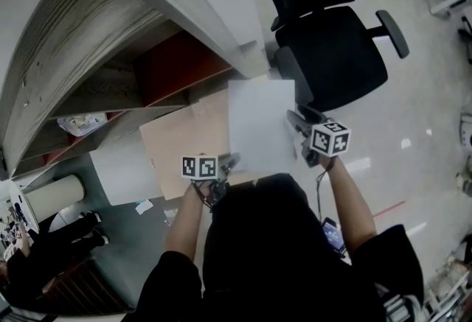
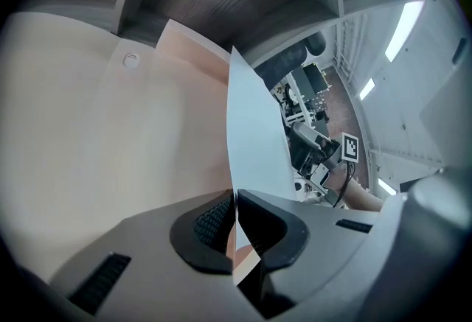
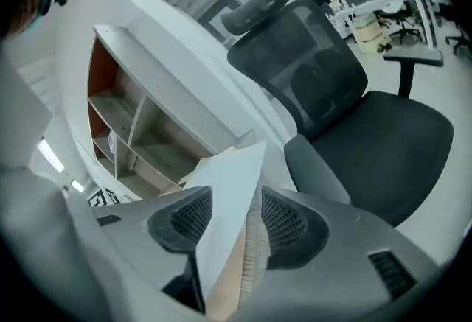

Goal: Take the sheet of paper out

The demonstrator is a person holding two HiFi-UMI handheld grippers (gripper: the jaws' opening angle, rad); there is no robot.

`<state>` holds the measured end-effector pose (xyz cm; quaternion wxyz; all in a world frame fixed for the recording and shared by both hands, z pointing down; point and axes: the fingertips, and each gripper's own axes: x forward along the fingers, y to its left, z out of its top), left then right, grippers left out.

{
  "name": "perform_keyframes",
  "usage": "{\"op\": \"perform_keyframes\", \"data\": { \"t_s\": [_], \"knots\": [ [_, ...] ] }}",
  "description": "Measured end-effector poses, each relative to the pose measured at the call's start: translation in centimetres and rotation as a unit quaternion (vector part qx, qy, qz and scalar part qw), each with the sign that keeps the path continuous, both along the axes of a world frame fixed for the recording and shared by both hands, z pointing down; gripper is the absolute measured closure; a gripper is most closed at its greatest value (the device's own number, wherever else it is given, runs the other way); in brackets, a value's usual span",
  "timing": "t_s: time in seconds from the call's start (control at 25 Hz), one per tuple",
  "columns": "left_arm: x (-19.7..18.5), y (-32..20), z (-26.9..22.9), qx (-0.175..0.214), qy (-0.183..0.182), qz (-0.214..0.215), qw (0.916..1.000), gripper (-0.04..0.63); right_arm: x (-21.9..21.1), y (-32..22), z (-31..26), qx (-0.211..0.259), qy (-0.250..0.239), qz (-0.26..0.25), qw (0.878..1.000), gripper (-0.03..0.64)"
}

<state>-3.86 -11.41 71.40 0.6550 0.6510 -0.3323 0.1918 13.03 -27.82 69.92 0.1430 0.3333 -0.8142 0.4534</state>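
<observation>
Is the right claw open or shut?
Open: the right claw has its jaws wide apart; the sheet of paper passes between them unpressed.

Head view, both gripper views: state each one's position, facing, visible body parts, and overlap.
Head view: on head, steeply down at sheet; left gripper, right gripper, forearms show.
Left gripper view: along shut jaws pinching the sheet; right forearm shows.
Right gripper view: along open jaws toward the office chair; no arm.
All share the sheet.

No legible text (right hand-held gripper [image 1: 296,121] bears only square markers)
</observation>
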Motion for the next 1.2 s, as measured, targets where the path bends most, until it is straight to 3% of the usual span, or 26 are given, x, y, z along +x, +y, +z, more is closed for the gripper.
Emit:
{"op": "perform_keyframes", "data": {
  "t_s": [0.68, 0.96, 1.2],
  "knots": [
    [0.5, -0.6, 0.4, -0.008, -0.016, -0.022, 0.9996, 0.541, -1.3, -2.4, 3.3, -0.115, -0.113, 0.016, 0.987, 0.399],
    [0.5, -0.6, 0.4, -0.010, -0.019, -0.026, 0.9994, 0.541, -2.7, -2.4, 2.2, -0.113, -0.146, -0.015, 0.983, 0.408],
    [0.6, -0.6, 0.1, -0.008, -0.023, -0.031, 0.9992, 0.541, -3.1, -2.1, 0.9, -0.087, -0.130, -0.054, 0.986, 0.520]
  ]
}}
